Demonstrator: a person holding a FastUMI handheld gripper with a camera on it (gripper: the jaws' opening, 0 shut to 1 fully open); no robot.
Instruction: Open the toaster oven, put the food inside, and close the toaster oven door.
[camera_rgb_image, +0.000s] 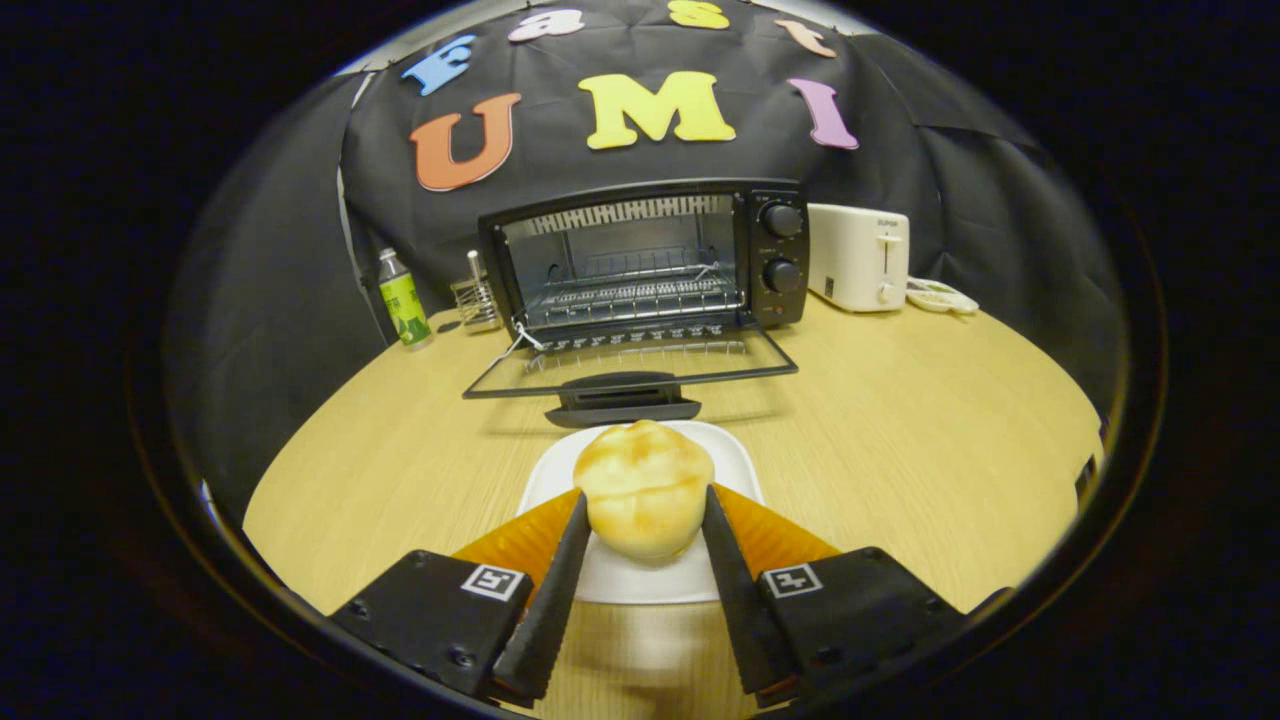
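Observation:
A pale golden bun (643, 487) sits between my two fingers, and my gripper (644, 510) is shut on it, both fingers pressing its sides. Under the bun lies a white plate (735, 455) on the wooden table. Whether the bun still rests on the plate or hangs just above it, I cannot tell. Beyond the plate stands the black toaster oven (648, 262) with its glass door (630, 372) folded down flat toward me. A wire rack (630, 290) shows inside the open cavity. Two knobs (782, 246) sit on the oven's right side.
A white pop-up toaster (858, 257) stands right of the oven, with a small white dish (940, 297) beside it. Left of the oven are a bottle with a green label (403, 299) and a small wire holder (476, 296). Bare wooden tabletop (920, 420) lies on both sides of the plate.

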